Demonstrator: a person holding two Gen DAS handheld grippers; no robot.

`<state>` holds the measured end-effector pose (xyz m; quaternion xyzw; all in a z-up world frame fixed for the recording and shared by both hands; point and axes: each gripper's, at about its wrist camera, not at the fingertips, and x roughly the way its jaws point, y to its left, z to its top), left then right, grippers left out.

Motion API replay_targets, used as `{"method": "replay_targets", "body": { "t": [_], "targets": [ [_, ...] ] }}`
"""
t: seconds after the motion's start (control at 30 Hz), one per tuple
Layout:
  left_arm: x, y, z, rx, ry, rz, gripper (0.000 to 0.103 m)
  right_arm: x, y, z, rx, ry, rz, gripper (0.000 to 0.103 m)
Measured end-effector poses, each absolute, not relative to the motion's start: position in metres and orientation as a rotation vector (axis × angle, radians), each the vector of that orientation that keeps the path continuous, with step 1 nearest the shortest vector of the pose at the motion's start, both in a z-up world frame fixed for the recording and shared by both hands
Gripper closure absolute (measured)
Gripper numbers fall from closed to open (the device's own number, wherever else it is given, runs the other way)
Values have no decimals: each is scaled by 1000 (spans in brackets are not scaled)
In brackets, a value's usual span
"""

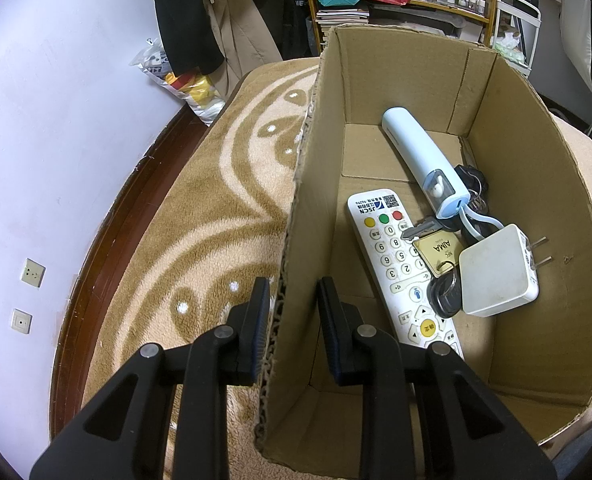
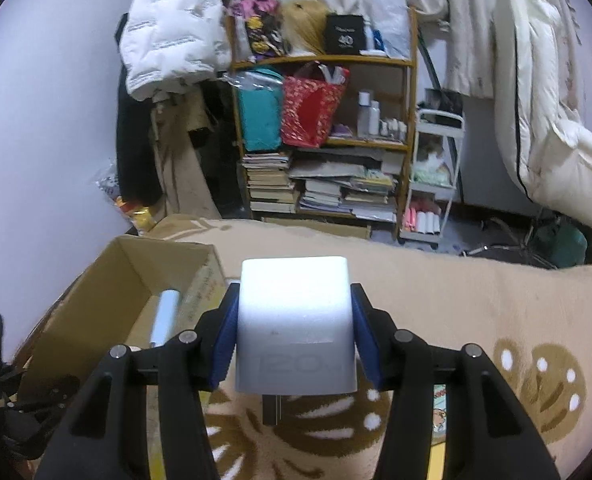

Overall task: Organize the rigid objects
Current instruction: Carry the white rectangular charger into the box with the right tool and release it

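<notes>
A cardboard box [image 1: 528, 168] stands on a beige patterned blanket. Inside lie a white remote [image 1: 396, 268], a light-blue tube-shaped device [image 1: 420, 160], a key bunch with a gold AIMA tag [image 1: 440, 250] and a white plug adapter [image 1: 496, 276]. My left gripper [image 1: 292, 312] straddles the box's near left wall [image 1: 296, 240], one finger inside and one outside, with a gap to the inner finger. My right gripper [image 2: 294, 328] is shut on a white charger cube [image 2: 294, 320], held above the blanket to the right of the box [image 2: 96, 300].
A wall with sockets [image 1: 32, 272] and a dark wooden edge [image 1: 96, 248] lie left of the blanket. A shelf [image 2: 324, 128] with bags, bottles and stacked books stands behind, beside a white cart [image 2: 432, 176]. Coats hang at the left.
</notes>
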<state>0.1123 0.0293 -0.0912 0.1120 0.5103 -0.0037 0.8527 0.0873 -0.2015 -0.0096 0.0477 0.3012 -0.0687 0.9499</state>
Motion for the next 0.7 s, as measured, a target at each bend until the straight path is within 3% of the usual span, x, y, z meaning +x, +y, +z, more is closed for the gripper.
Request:
{"method": "replay_targets", "body": {
  "t": [0.7],
  "targets": [
    [112, 30, -91, 236, 1074, -8, 79, 79, -127, 7, 82, 583, 120, 48]
  ]
}}
